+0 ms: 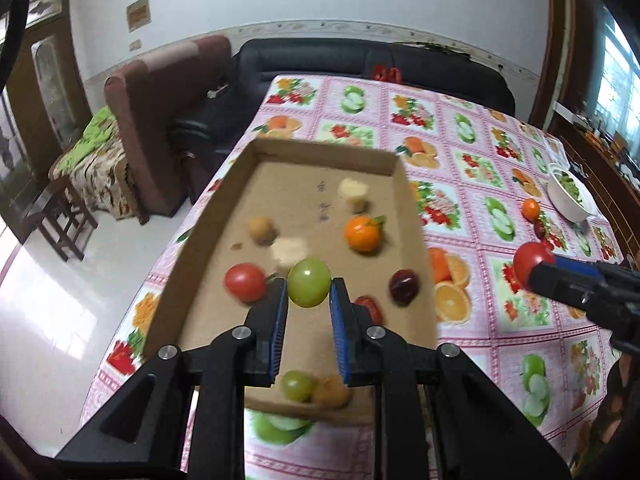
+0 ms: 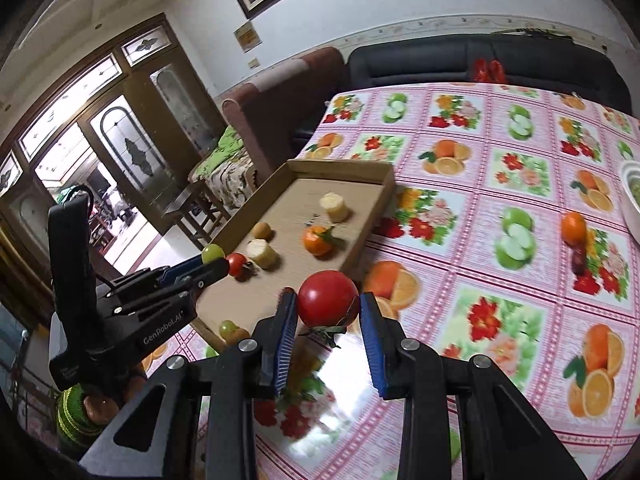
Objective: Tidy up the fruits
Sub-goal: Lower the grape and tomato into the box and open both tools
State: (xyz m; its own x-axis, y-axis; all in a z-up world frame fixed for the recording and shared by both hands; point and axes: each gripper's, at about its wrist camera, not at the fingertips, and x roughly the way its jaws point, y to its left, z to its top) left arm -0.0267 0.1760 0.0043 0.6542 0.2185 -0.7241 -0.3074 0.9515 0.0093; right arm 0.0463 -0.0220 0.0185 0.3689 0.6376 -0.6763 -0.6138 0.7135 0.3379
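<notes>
My left gripper [image 1: 309, 290] is shut on a green grape [image 1: 309, 282] and holds it above the cardboard tray [image 1: 324, 155]. In the tray lie a small tomato [image 1: 245, 281], a tangerine [image 1: 362, 233], a dark red date [image 1: 404, 287], two pale banana pieces [image 1: 353, 193], a brown fruit [image 1: 262, 229] and another grape [image 1: 296, 385]. My right gripper [image 2: 328, 306] is shut on a red tomato [image 2: 327, 298], held above the tablecloth just right of the tray [image 2: 340, 168]. The left gripper [image 2: 216, 264] with its grape [image 2: 212, 253] shows in the right wrist view.
A white bowl [image 1: 568, 194] with green pieces stands at the table's right side, with a tangerine [image 1: 531, 208] and a dark fruit [image 2: 578, 260] beside it. A black sofa [image 1: 360, 60] and a brown armchair [image 1: 160, 120] stand beyond the table's far edge.
</notes>
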